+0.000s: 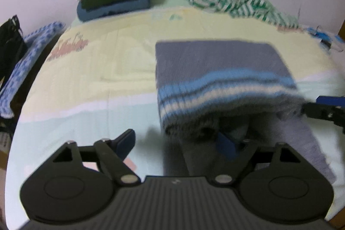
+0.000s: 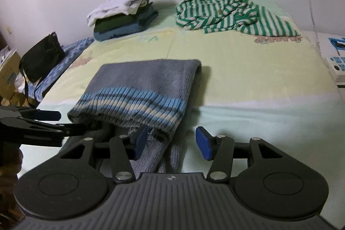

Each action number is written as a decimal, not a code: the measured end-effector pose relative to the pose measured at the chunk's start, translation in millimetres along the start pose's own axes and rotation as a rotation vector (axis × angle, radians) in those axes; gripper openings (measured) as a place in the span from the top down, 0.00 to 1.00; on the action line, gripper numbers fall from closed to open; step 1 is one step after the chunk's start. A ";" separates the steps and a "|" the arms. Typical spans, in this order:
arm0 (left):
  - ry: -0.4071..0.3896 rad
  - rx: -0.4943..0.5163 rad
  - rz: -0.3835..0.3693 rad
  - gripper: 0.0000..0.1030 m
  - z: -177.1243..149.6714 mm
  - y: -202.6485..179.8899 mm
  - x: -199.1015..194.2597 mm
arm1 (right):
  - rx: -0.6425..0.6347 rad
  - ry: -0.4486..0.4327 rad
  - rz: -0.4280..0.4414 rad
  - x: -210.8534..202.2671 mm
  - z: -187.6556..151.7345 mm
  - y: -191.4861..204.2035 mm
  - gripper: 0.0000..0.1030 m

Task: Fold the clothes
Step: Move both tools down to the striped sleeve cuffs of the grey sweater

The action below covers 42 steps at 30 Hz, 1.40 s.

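Note:
A grey knit sweater (image 1: 217, 61) with blue and cream stripes at its hem lies folded on the bed; its sleeves trail toward me underneath. My left gripper (image 1: 176, 140) is open at the hem's left corner, with one finger outside the cloth and the other tucked under the raised hem. My right gripper (image 2: 170, 142) is open too. Its left pad (image 2: 141, 141) sits under the sweater (image 2: 142, 81) hem, sleeve cloth lies between the jaws, and its right pad is clear of the cloth. Each gripper shows in the other's view: the right gripper (image 1: 319, 105) and the left gripper (image 2: 64, 122).
A stack of folded clothes (image 2: 123, 14) topped by a white garment stands at the back left. A crumpled green-and-white striped garment (image 2: 228, 12) lies at the back right. A black bag (image 2: 41, 57) and blue patterned cloth sit off the bed's left edge, a white device (image 2: 336, 64) at the right.

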State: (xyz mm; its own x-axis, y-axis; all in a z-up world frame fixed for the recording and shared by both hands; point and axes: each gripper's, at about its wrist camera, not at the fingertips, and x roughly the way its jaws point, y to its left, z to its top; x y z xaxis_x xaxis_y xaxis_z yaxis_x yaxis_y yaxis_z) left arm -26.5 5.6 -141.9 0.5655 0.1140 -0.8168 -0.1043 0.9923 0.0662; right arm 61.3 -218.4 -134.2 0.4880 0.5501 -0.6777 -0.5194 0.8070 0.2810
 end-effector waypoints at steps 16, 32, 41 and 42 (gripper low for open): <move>0.002 0.103 -0.112 0.16 -26.7 22.0 -18.2 | 0.001 0.067 -0.041 -5.6 -13.7 10.0 0.48; 0.058 0.228 -0.273 0.05 -49.9 4.3 -8.2 | -0.082 0.129 -0.092 -4.4 -51.2 38.9 0.36; 0.093 0.227 -0.334 0.04 -62.1 14.7 -19.9 | -0.164 0.140 -0.088 -21.0 -69.7 43.7 0.35; 0.100 0.234 -0.340 0.03 -64.8 15.1 -22.0 | -0.160 0.148 -0.077 -23.0 -69.9 41.8 0.35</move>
State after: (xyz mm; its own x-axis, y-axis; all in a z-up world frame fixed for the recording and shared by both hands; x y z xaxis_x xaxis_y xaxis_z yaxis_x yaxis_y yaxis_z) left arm -93.5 14.9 -160.0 0.4518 -0.2158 -0.8656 0.2698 0.9579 -0.0981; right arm -20.6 -212.3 -154.3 0.4281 0.4415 -0.7886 -0.5953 0.7942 0.1214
